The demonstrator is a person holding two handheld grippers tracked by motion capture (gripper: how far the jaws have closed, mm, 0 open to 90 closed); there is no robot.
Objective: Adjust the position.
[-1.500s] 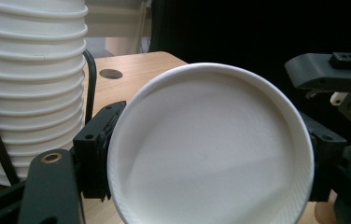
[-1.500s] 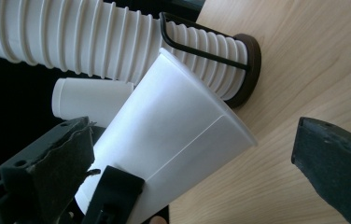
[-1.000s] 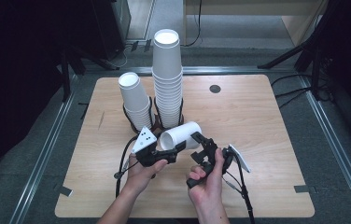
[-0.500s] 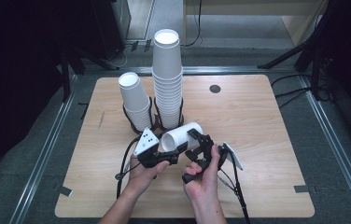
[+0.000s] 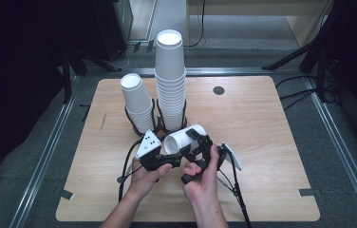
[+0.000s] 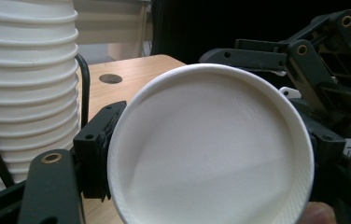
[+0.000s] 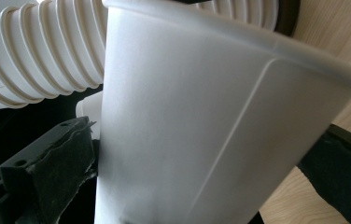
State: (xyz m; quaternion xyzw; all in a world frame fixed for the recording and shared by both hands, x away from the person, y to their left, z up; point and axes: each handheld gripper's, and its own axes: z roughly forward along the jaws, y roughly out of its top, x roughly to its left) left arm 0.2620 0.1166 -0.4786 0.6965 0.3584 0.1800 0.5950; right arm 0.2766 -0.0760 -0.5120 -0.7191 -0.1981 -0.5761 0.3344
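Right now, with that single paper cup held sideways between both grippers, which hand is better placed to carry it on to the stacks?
Probably the left. The left gripper is shut on the cup near its base, nearer the short stack. The right gripper flanks its side wall; whether it presses is unclear.

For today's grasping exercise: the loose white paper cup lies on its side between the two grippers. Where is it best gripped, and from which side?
Grip the loose cup across its tapered side wall, near the rolled rim, which stiffens the thin paper. It lies tilted on its side, base toward the left gripper, so come in from the side, jaws straddling the wall, as the right gripper does.
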